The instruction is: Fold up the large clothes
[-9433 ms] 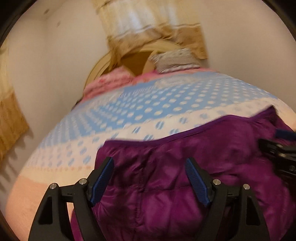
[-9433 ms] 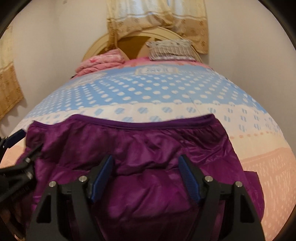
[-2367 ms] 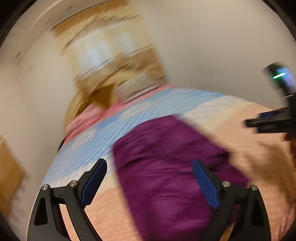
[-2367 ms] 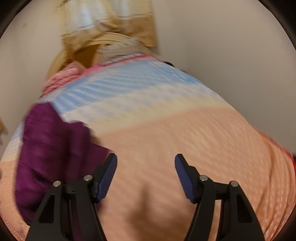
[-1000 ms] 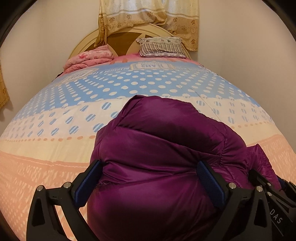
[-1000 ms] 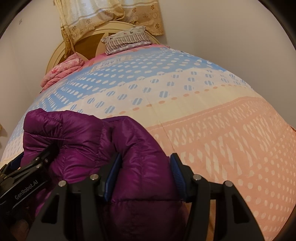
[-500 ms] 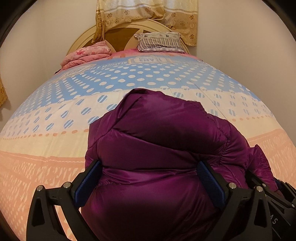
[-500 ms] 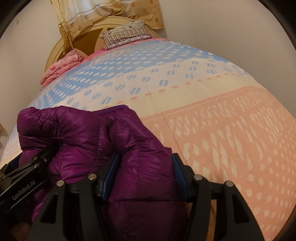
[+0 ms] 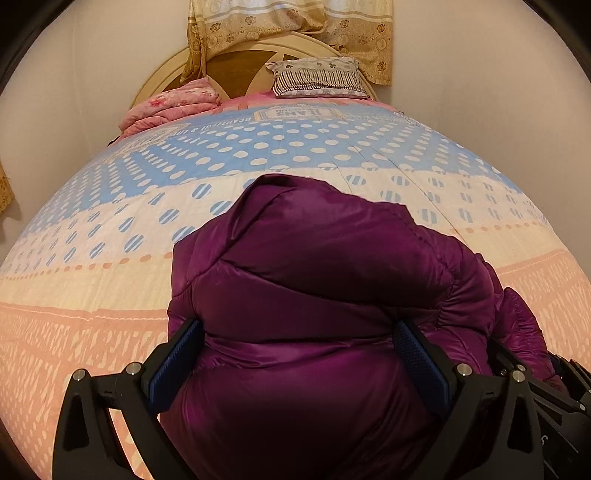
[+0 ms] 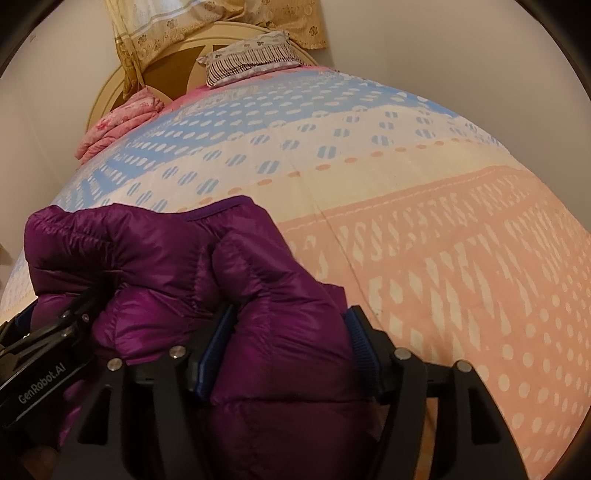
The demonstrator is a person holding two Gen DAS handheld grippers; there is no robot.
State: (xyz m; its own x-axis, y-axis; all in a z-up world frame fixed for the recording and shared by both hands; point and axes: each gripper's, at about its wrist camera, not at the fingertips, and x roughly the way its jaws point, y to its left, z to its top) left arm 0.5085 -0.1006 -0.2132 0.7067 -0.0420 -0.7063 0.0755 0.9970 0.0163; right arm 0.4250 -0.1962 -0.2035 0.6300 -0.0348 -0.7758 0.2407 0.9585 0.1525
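A purple puffer jacket, folded into a thick bundle, is held over the bed. My left gripper has its jaws wide apart, pressing on both sides of the bundle. My right gripper is closed on a puffy fold at the bundle's right side. In the right wrist view the left gripper shows at the lower left, against the jacket. In the left wrist view the right gripper's body shows at the lower right.
The bed's quilt has blue, cream and peach dotted bands. At the headboard lie a striped pillow and a folded pink blanket. Curtains hang behind. Walls close in on both sides.
The bundle sits slightly higher and nearer the cameras than a second ago. Both grippers keep the same hold on it. Earlier the jacket lay spread flat on the bed.
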